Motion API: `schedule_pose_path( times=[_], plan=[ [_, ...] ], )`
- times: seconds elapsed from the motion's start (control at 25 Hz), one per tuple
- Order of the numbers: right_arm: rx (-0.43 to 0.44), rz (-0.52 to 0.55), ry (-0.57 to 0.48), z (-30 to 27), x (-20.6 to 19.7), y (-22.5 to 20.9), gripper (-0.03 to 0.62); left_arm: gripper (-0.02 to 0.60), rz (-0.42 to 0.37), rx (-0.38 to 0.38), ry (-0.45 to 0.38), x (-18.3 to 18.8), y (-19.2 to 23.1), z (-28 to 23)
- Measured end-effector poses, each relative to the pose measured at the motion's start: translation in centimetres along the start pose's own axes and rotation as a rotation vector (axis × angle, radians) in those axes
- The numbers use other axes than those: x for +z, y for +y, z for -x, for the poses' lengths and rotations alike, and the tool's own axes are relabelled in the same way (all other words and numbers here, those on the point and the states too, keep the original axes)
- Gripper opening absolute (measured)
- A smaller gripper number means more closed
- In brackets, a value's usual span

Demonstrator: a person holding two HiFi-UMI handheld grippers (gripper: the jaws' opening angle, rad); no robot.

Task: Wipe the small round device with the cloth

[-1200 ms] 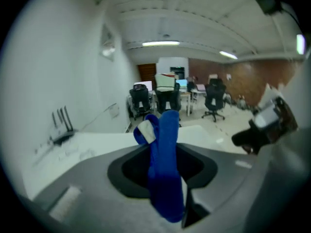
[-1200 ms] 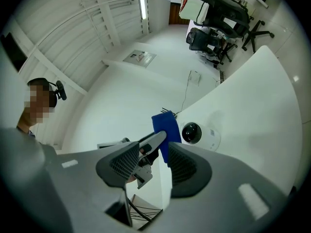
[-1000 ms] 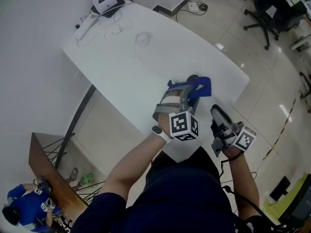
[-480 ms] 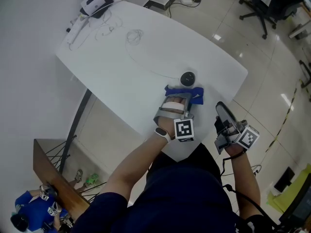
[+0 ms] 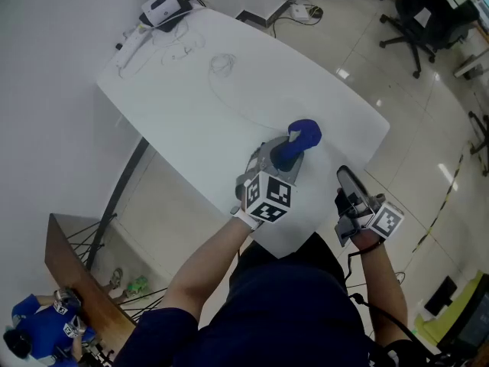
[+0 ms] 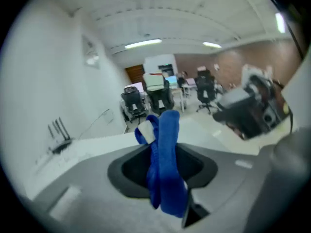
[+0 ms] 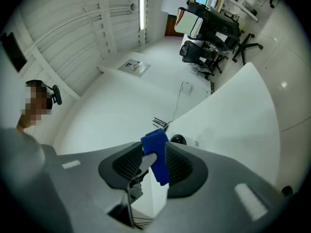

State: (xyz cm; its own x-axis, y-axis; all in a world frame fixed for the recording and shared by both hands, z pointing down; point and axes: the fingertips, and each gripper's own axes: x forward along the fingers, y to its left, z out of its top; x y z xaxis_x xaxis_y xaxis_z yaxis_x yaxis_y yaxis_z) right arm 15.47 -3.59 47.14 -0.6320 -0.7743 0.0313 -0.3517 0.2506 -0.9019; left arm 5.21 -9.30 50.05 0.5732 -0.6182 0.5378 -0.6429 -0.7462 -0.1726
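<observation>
The cloth (image 5: 302, 136) is clamped in the left gripper (image 5: 283, 160). The right gripper (image 5: 345, 180) is empty, jaws apart though just closing; the device (image 7: 178, 140) is seen ahead.

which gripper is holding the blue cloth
The left gripper, its jaws clamped on the blue cloth over the white table. The right gripper, whose jaws have just been closing, grips nothing.

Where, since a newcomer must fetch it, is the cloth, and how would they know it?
Start at the large white table; the left gripper reaches over its near edge. The cloth is the bunched strip pinched in that gripper's jaws. It is the only bright blue thing against the white top, unlike the white router at the far end.
</observation>
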Motion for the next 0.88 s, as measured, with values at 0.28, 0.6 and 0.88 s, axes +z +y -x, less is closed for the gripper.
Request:
schedule_pose_path(
  times=[0.28, 0.6, 0.88],
  plan=[
    [0.005, -0.015, 0.003, 0.2, -0.6, 0.2, 0.143, 0.15, 0.955, -0.057, -0.095, -4.3, 6.5, 0.4],
    [-0.03, -0.051, -0.026, 0.4, -0.6, -1.7, 0.136, 0.15, 1.238, -0.018, -0.067, -9.3, 6.1, -2.9],
    [-0.044, -0.052, -0.025, -0.1, 0.1, -2.4, 0.135, 0.15, 1.337, 0.006, -0.089, -8.7, 6.5, -2.7]
  ],
)
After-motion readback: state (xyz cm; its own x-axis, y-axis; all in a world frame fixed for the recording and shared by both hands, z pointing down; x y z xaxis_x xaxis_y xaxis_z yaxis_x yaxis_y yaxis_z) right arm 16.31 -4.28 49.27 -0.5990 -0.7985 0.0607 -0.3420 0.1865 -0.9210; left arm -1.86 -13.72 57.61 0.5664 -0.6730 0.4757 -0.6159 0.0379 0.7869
